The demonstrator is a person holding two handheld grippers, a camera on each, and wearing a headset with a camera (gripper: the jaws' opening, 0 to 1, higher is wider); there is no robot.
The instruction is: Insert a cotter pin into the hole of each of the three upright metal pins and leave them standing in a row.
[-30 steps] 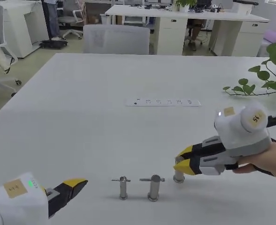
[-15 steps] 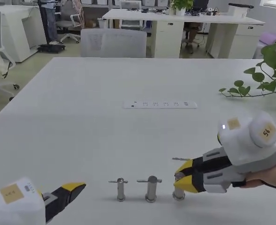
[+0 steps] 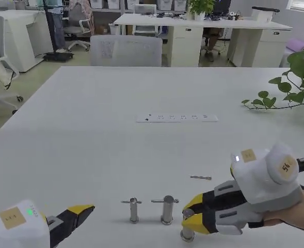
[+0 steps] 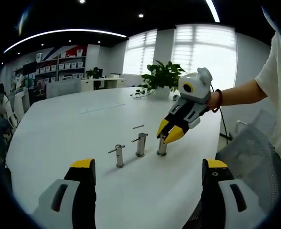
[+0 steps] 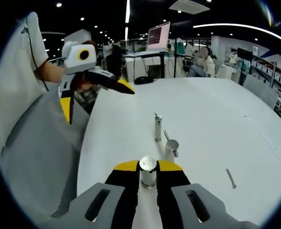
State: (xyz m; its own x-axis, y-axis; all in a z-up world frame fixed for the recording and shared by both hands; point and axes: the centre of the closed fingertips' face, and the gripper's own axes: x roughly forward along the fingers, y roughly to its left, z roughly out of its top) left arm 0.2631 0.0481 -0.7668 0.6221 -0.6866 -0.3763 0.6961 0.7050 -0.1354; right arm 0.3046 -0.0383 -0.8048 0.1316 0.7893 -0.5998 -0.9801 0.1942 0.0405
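Note:
Two upright metal pins (image 3: 133,208) (image 3: 167,207) stand side by side near the table's front edge, each with a cotter pin through its hole. A third metal pin (image 3: 187,228), with nothing through its hole, stands just right of them and a little nearer to me. My right gripper (image 3: 190,220) is shut on it; the right gripper view has that pin (image 5: 148,171) clamped between the jaws. A loose cotter pin (image 3: 200,177) lies flat behind it. My left gripper (image 3: 82,211) hovers open at the lower left, its jaws wide apart in the left gripper view (image 4: 149,165).
A white power strip (image 3: 177,118) is set into the table (image 3: 90,129) at mid depth. Plant leaves (image 3: 288,82) reach in over the right edge. A grey chair (image 3: 126,50) stands at the far side, with desks beyond.
My right gripper has drawn the third pin from behind the row toward me, to slightly in front of it. The loose cotter pin now lies uncovered. The left gripper has barely moved.

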